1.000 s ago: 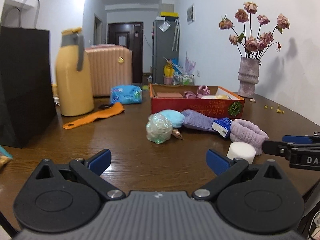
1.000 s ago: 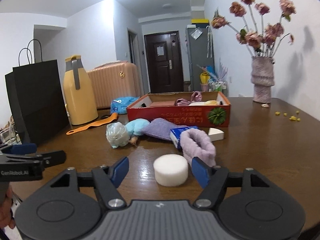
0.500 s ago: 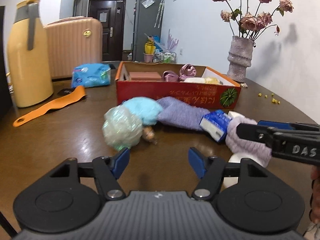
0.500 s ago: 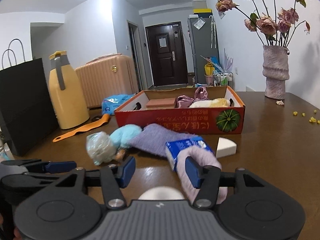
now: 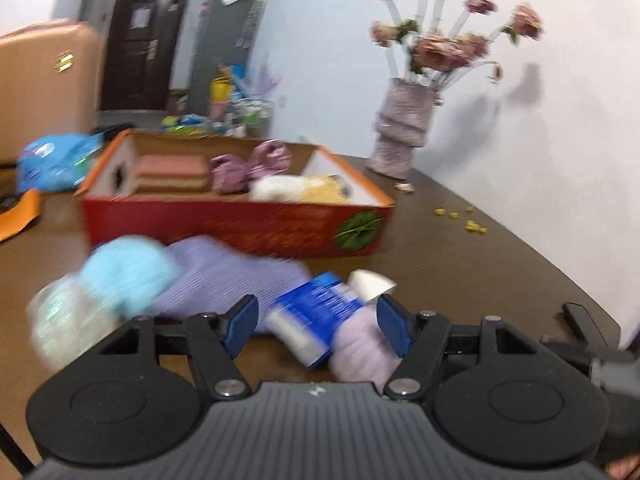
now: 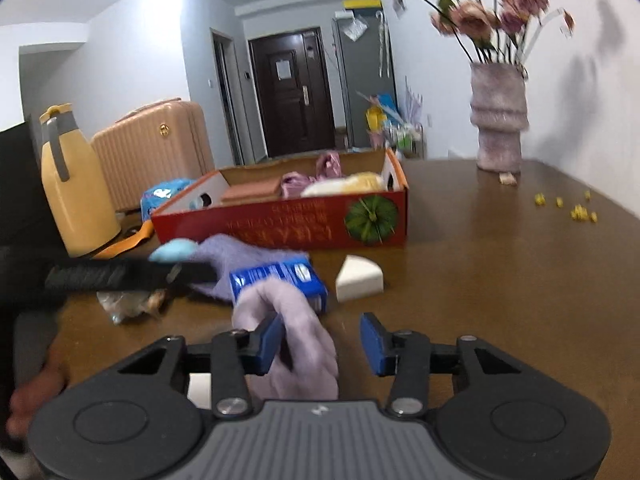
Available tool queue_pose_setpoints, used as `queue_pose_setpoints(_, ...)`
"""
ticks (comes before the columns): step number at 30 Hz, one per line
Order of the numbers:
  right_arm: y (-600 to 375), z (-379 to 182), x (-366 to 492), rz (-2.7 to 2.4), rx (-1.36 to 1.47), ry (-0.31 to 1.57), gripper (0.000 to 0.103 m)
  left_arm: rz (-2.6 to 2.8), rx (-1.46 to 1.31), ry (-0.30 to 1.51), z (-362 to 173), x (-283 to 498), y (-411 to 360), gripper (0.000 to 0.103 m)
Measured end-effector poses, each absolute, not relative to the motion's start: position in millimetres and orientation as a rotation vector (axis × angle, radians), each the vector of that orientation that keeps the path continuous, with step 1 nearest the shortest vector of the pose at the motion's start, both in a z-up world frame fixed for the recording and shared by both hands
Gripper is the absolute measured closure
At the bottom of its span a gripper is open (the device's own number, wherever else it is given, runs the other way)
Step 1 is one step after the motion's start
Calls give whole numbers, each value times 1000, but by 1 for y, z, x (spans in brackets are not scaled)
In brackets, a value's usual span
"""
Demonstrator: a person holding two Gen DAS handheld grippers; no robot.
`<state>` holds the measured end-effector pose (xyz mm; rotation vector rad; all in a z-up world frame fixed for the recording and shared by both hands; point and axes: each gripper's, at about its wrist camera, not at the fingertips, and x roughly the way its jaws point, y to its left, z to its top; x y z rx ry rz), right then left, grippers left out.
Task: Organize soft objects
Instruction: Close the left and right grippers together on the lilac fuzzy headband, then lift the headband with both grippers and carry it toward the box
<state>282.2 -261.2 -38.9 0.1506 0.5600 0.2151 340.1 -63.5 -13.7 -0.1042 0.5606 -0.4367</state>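
A red cardboard box [image 5: 240, 224] [image 6: 288, 228] holds sponges and pink cloth. In front of it lie a light blue ball [image 5: 128, 276], a lilac cloth [image 5: 232, 276], a blue tissue pack [image 5: 316, 312] [image 6: 280, 280], a pale purple fuzzy band [image 5: 360, 348] [image 6: 296, 344], a white wedge sponge [image 6: 358, 278] and a clear wrapped ball [image 5: 64, 320]. My left gripper [image 5: 318, 326] is open, its jaws around the tissue pack and band. My right gripper [image 6: 320, 342] is open, with the purple band between its jaws near the left finger. A white round sponge [image 6: 200, 390] peeks below it.
A vase of dried roses [image 6: 498, 120] stands at the back right of the brown table [image 6: 500, 280]. A yellow flask [image 6: 72, 192], an orange strap and a blue packet [image 5: 56, 160] are at the left. Yellow crumbs [image 6: 576, 208] lie to the right.
Both grippers have moved forward toward the pile. The left one swung right from the wrapped ball to the tissue pack. The right one now has the purple band between its jaws.
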Motion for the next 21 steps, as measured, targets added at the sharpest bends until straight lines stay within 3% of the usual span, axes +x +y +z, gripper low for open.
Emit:
queue_pose_setpoints(2,-266,-45,281,223,184,582,66,-466,-67,573,-16,348,-80,41)
queue_pose_setpoints(4,-268,-49,282,243,211,594,89,-463,-49,610,-23,354,-91,54)
queue_pose_setpoints(5,-269,-49,282,247,215,590,94,-464,-54,626,-26,355,-93,65)
queue_pose_setpoints(9,-263,-37,279,265,162,533,96,-485,-107,648,-27,349,-86,87)
queue_pose_setpoints(12,-254,-17,271,303,110,454,97,-446,-131,617,-14,332,-72,97)
queue_pose_setpoints(17,-222,10,255,434,42,353,97,-351,-194,461,18,271,-18,97)
queue_pose_setpoints(21,-176,-6,251,570,-24,386,97,-230,-216,477,6,233,20,97)
